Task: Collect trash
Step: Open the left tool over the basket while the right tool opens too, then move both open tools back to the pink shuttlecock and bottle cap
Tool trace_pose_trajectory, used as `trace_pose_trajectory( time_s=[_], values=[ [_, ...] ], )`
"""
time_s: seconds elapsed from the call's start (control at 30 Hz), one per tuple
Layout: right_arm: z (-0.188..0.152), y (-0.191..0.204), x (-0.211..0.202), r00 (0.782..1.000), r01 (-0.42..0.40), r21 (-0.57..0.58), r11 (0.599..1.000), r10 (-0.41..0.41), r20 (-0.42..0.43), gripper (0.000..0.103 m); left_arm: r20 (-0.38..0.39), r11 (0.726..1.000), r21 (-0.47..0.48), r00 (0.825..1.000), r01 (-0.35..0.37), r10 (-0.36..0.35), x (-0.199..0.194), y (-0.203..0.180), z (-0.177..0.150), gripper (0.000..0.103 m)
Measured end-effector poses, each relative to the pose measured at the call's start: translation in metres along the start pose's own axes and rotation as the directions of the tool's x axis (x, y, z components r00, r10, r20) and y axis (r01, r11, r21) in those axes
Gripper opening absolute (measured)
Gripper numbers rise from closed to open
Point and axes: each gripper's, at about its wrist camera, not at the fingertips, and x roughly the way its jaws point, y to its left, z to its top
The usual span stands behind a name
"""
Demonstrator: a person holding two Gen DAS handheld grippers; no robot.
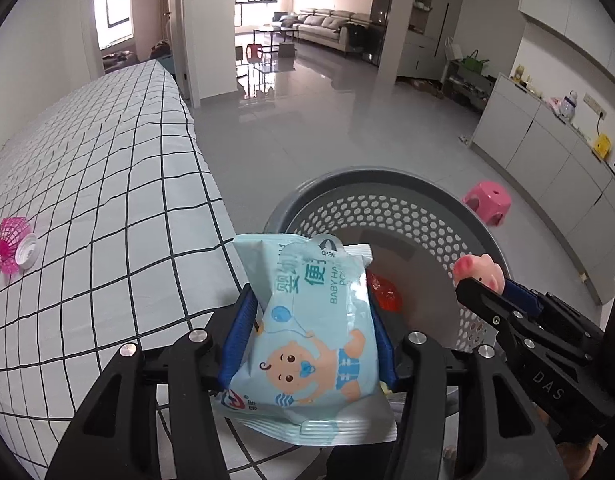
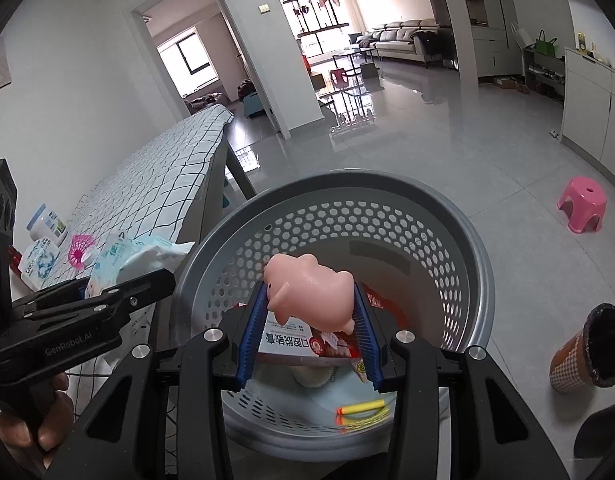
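Note:
A light blue pack of baby wipes [image 1: 311, 344] sits between the blue pads of my left gripper [image 1: 311, 304], which is shut on it over the near rim of the grey perforated basket [image 1: 387, 176], beside the edge of the checked table [image 1: 87, 160]. My right gripper [image 2: 309, 292] is shut on a pink toy pig [image 2: 307, 284] above the basket's opening [image 2: 459, 216]. Inside the basket lie a red-and-white box [image 2: 307, 342], a yellow foam dart [image 2: 361, 406] and a red wrapper [image 1: 383, 292]. The left gripper [image 2: 163, 280] shows at the left of the right wrist view.
On the table lie a pink mesh cup [image 1: 9, 246], a white lid [image 1: 27, 254], a white bottle [image 2: 47, 224] and a tissue pack [image 2: 37, 264]. A pink stool [image 1: 487, 200] and a small brown checkered bin [image 2: 587, 352] stand on the tiled floor to the right.

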Motion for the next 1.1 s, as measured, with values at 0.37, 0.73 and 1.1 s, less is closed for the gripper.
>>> trace_pose_trajectory(
  time_s=[0.37, 0.73, 1.1],
  values=[
    [-0.001, -0.003, -0.008, 1.000, 0.015, 0.008, 1.000, -0.015, 0.025, 0.057, 0.026, 1.000, 0.002, 0.999, -0.020, 0.020, -0.007, 0.002, 0.000, 0.075],
    [-0.003, 0.002, -0.013, 1.000, 0.019, 0.012, 1.000, -0.020, 0.024, 0.057, 0.035, 1.000, -0.008, 0.999, -0.018, 0.019, -0.012, 0.011, 0.000, 0.075],
    [-0.001, 0.017, -0.019, 1.000, 0.013, -0.004, 1.000, -0.013, 0.026, 0.057, 0.087, 0.998, -0.031, 0.995, -0.045, 0.048, -0.031, 0.028, -0.001, 0.079]
  ],
)
